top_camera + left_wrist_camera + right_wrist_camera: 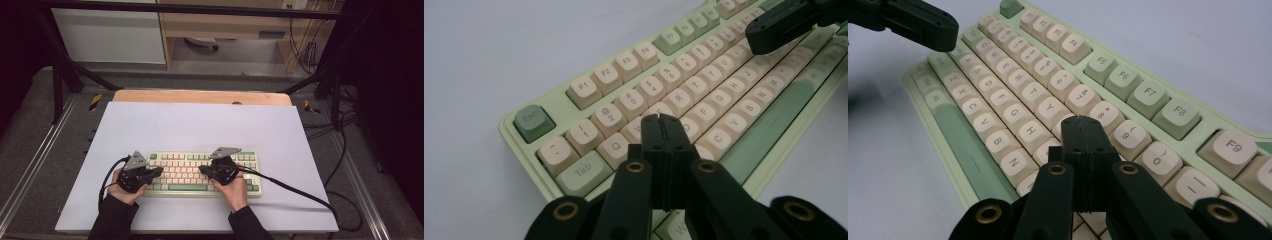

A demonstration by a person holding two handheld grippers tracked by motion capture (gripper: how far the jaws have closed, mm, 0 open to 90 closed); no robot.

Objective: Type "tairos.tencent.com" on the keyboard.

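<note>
**Two Closed Grippers Over a Green Keyboard**

A big counter is lying flat, and a smooth pale sheet is covering most of it. A strip of bare wood is peeking out at its far edge.

A long keyboard is sitting near the front edge of the counter, in the middle. Its case is light green plastic. Its keys are rounded and cream, with some green ones. The hands are hiding parts of its two ends in the high view.

The left hand-held gripper is hanging over the keys near Q and W with its black jaws pressed tight together, holding nothing. The right hand-held gripper is hanging over the keys near 8 and 9, jaws tight together too. Whether the tips are touching the keys is hard to tell.
</note>
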